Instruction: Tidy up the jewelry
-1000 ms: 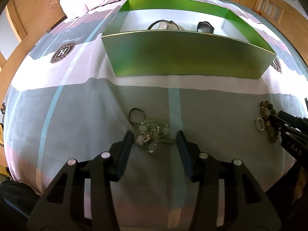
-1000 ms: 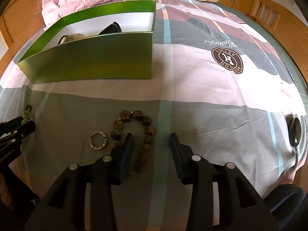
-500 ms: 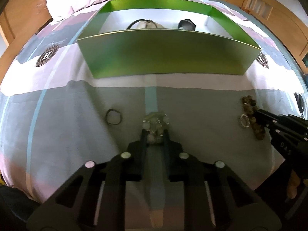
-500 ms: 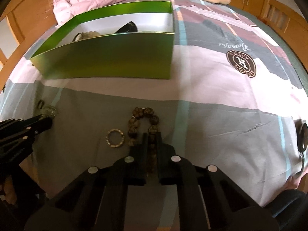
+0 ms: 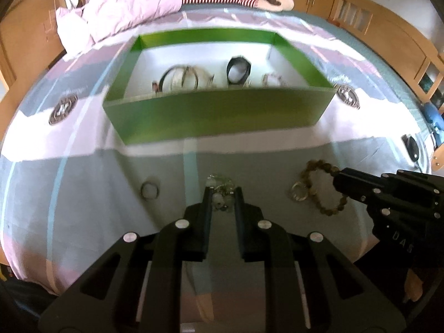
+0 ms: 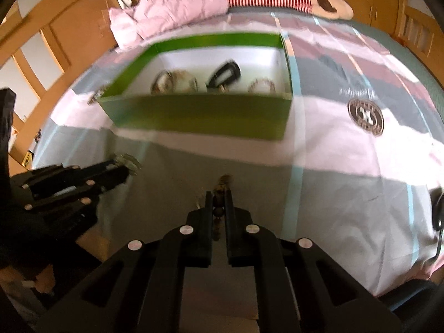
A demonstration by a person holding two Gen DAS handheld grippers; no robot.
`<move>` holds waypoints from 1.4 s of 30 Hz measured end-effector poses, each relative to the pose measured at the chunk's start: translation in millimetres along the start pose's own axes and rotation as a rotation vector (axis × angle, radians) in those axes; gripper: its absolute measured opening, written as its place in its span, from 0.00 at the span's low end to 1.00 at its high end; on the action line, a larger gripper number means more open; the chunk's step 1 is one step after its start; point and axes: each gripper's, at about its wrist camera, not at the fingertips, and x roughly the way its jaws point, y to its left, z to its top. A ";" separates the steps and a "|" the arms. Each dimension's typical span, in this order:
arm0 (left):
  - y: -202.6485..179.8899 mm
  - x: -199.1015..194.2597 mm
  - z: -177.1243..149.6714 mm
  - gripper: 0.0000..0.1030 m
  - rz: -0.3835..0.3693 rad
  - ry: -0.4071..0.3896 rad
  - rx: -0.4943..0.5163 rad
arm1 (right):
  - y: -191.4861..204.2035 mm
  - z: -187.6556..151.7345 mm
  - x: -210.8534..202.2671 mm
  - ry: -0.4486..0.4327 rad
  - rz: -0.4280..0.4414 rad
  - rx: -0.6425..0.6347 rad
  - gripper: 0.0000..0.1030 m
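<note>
**A:** Jewelry first: your left gripper (image 5: 223,194) is closed on the pale green-and-silver beaded bracelet (image 5: 221,191), and your right gripper (image 6: 219,198) is pinched narrow on the brown wooden bead bracelet (image 6: 221,187). From the left wrist view that brown loop (image 5: 323,187) hangs partly over the grey band of the bed cover (image 5: 97,194), one end caught in the right gripper.

**B:** Where do they go?

**A:** My guess is the green cardboard box with the white floor (image 5: 216,119), straight ahead of both grippers. It already holds a black band (image 5: 238,70), some hoops and a pale beaded ring, so the pieces probably belong there.

**B:** How should you carry them?

**A:** Keep both grips firm and raise each piece until its dangling end is above the near wall of the box. Beads that trail could snag that rim or tip the light card. Lower over bare white floor, then release.

**B:** Is there room?

**A:** The right part of the box floor looks freest, so steer your right hand there and your left toward the near middle. Your grippers are near each other, so take them in one at a time. A small dark ring (image 5: 149,190) and a silver ring (image 5: 299,191) lie on the bed just beside your paths; pass above them.
</note>
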 end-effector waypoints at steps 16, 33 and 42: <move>17.5 25.8 -7.9 0.32 -0.007 0.069 -0.050 | -46.2 -1.8 17.1 0.051 -0.133 0.084 0.08; 10.1 39.8 -10.0 0.51 0.047 0.089 -0.014 | -54.5 -13.1 40.0 0.066 -0.192 0.084 0.43; 3.7 50.1 -9.2 0.35 0.060 0.094 0.016 | -46.9 -12.8 49.8 0.069 -0.215 0.048 0.31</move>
